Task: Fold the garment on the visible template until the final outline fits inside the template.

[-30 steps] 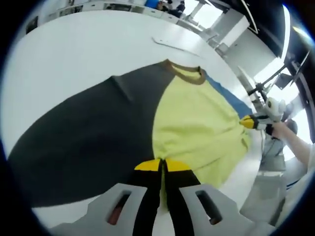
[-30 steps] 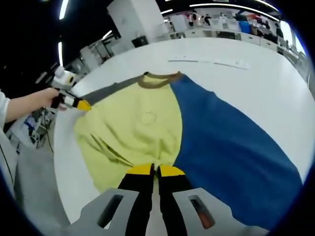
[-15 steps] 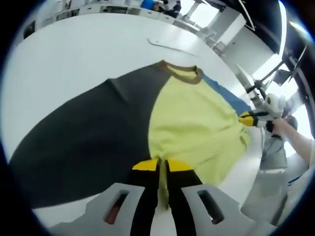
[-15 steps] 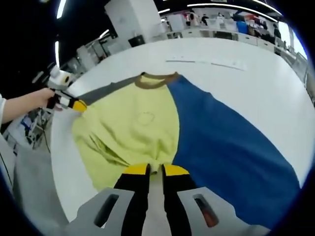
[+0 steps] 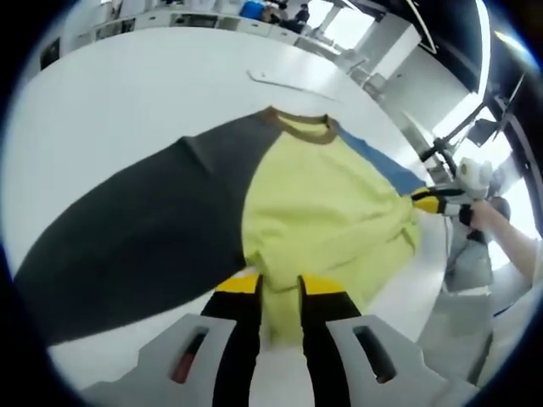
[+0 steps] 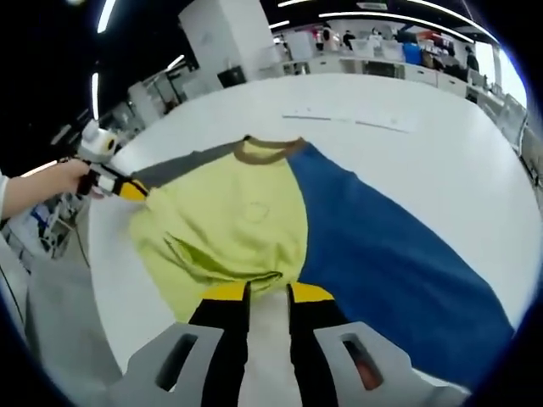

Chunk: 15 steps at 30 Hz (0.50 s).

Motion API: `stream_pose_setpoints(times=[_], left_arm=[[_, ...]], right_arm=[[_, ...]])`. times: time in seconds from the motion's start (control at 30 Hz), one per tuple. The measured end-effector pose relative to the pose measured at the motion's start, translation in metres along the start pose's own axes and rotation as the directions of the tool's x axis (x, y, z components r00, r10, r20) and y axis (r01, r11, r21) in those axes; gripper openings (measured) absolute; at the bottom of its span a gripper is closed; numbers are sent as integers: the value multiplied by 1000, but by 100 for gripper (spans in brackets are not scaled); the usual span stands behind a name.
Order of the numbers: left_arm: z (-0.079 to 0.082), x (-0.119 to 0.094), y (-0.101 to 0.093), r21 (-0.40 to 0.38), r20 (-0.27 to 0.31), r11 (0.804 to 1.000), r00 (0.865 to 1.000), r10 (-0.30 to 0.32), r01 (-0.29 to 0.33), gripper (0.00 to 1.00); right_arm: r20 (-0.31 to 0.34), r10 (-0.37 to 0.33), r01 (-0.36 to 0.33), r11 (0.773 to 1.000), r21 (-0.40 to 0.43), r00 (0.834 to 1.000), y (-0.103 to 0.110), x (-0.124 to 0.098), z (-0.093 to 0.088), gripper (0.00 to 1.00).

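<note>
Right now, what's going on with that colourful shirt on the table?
A person is holding a two-jaw gripper in each hand over a shirt spread flat on a white table. It has a yellow body, a brown collar, one dark grey sleeve and one blue sleeve. The left gripper and right gripper each sit at the yellow hem with jaws parted. No fold is made yet.

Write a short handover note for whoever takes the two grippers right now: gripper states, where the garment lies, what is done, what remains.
Left gripper: jaws parted, the yellow hem between them.
Right gripper: jaws parted at the same hem, bare table between them.
Garment: spread on the white table, collar far, grey sleeve and blue sleeve out to the sides.
Done: laid out, hem bunched.
Left: all folds; no template outline can be made out.
</note>
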<state>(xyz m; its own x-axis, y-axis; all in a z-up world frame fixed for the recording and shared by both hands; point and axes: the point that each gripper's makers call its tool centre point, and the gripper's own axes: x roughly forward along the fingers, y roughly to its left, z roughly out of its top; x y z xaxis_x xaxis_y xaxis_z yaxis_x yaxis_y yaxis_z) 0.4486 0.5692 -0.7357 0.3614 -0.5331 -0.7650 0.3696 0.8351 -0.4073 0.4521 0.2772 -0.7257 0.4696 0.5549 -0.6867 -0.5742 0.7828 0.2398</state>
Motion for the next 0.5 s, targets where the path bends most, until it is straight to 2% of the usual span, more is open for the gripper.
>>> stream_pose_setpoints(times=[0.17,0.33,0.5], left_arm=[[-6,-10,-3,6,5,1000,1000,1,-1,19],[-11,-21,-9,22,19,1000,1000,-3,3,21],[-14,-32,-16,43,37,999,999,-7,5,28]], right_arm=[[19,2,-2,1000,4,1000,8,-9,4,25],[22,0,0,1000,0,1000,16,-17,4,37],[24,4,-4,1000,-2,1000,27,-25,3,41]])
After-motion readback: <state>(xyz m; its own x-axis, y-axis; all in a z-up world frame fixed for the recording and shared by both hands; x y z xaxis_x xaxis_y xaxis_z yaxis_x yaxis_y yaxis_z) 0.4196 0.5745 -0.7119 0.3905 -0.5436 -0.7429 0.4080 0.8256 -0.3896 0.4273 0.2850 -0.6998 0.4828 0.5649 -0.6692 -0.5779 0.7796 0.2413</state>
